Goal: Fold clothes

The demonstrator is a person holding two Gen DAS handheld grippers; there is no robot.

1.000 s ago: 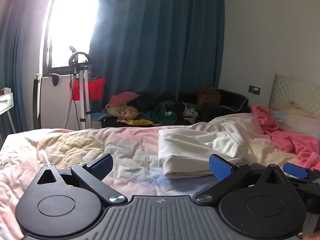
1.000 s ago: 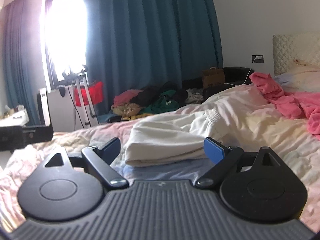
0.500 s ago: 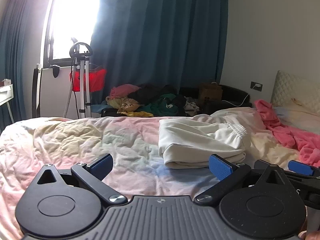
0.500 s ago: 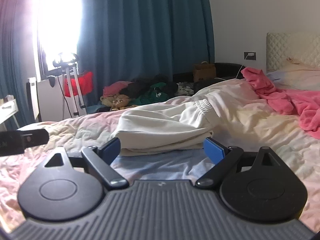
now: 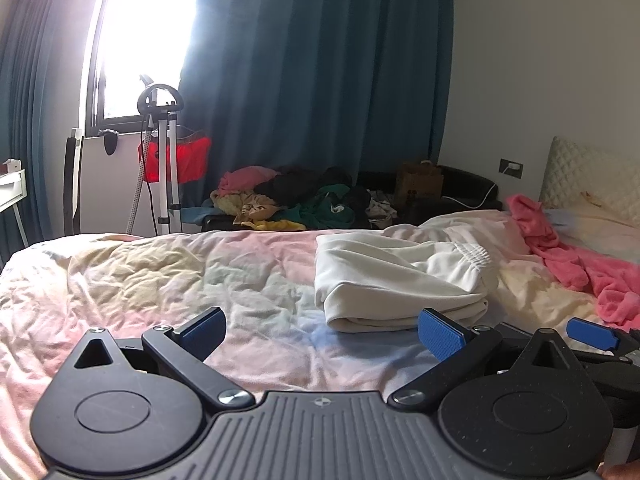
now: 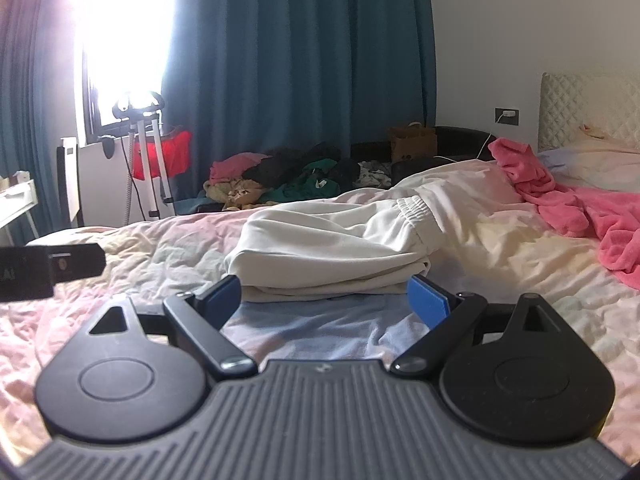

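A folded white garment (image 5: 400, 280) with an elastic waistband lies on the pastel bed sheet (image 5: 160, 276); it also shows in the right wrist view (image 6: 332, 252). My left gripper (image 5: 322, 330) is open and empty, hovering above the sheet a little short and left of the garment. My right gripper (image 6: 326, 302) is open and empty, low over the sheet with its fingertips (image 6: 426, 300) just in front of the garment's near folded edge. The right gripper's blue pad shows at the right of the left wrist view (image 5: 592, 334).
A pink towel-like cloth (image 5: 568, 256) lies on the bed to the right, near the quilted headboard (image 6: 588, 108). A pile of mixed clothes (image 5: 296, 204) sits beyond the bed under the blue curtain. A garment steamer stand (image 5: 160, 152) stands by the bright window.
Both grippers have risen and pulled back slightly, tilting so more of the bed shows. The folded white garment has stayed in place. Both stay open.
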